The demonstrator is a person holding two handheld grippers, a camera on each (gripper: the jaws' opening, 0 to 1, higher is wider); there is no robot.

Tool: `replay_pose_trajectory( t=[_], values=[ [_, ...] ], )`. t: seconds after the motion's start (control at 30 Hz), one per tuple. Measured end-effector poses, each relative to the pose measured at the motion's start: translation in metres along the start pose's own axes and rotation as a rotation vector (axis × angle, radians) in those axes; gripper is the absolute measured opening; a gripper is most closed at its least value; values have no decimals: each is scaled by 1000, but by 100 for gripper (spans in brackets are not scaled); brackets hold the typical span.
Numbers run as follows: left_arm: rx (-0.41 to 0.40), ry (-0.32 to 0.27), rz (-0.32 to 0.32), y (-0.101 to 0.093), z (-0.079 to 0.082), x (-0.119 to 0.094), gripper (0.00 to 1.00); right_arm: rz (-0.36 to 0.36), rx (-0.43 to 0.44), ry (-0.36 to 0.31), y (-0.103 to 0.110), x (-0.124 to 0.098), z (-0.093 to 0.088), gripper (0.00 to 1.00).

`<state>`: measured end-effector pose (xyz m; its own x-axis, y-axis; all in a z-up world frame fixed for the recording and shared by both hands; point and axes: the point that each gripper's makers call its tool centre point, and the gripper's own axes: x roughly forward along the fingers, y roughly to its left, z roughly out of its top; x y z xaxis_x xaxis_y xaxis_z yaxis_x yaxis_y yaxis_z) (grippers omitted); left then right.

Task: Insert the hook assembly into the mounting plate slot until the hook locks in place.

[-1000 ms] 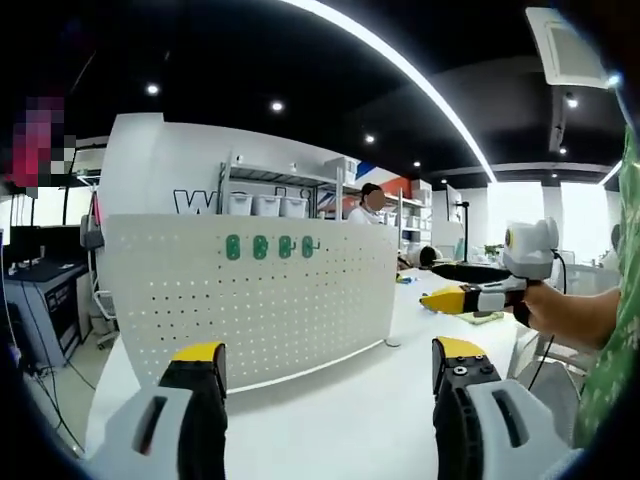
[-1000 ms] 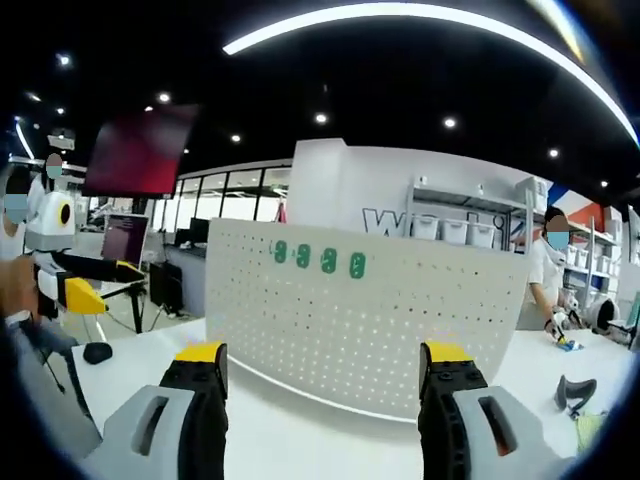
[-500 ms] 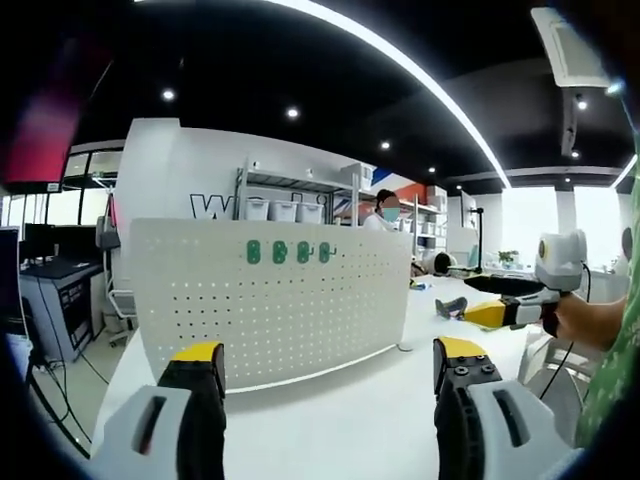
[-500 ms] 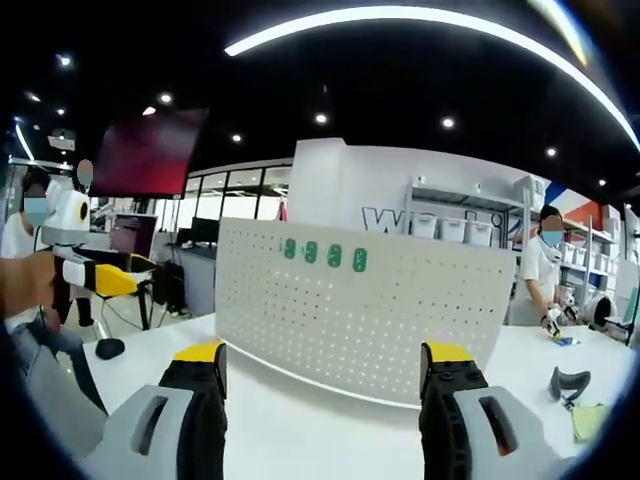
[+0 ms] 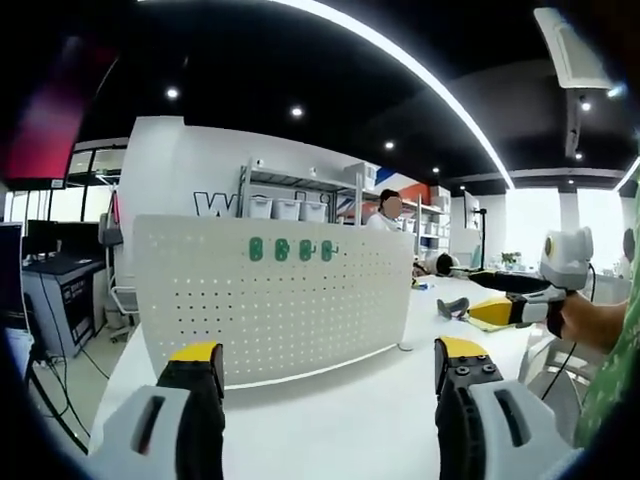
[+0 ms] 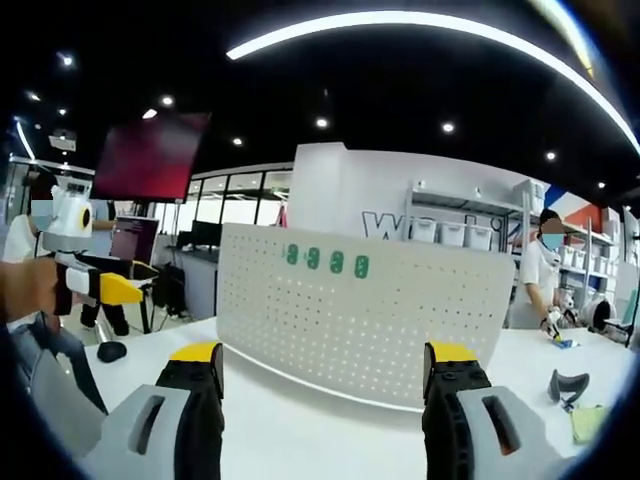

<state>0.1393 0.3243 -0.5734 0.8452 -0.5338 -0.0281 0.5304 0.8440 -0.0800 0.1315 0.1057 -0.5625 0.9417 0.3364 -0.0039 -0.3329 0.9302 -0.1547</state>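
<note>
Pegboard (image 5: 270, 300) stands upright on the white table (image 5: 340, 420), near its far edge, and it curves a little. Four green hook assemblies (image 5: 291, 250) sit in a row close to the upper edge of the board; in the right gripper view I see the same row (image 6: 326, 262), also near the top.

My left gripper (image 5: 325, 400) hangs above the near part of the table, its two yellow-tipped jaws spread wide with nothing between them. My right gripper (image 6: 322, 400) is the same: jaws wide apart, empty, pointing at the board.

In the left gripper view my right gripper comes in from the right, over the right edge of the table, held in my hand (image 5: 590, 320). Small dark object (image 6: 568, 387) lies on the table toward its right side, well apart from the board. A person (image 6: 543, 285) stands behind that side, beside the shelves (image 6: 455, 225).
</note>
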Motion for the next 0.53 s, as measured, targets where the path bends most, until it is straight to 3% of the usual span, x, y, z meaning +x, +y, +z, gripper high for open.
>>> replay_pose_trajectory(
  t=[0.53],
  values=[
    [4, 14, 7, 2, -1, -2, 90, 30, 12, -18, 6, -1, 3, 86]
  ],
)
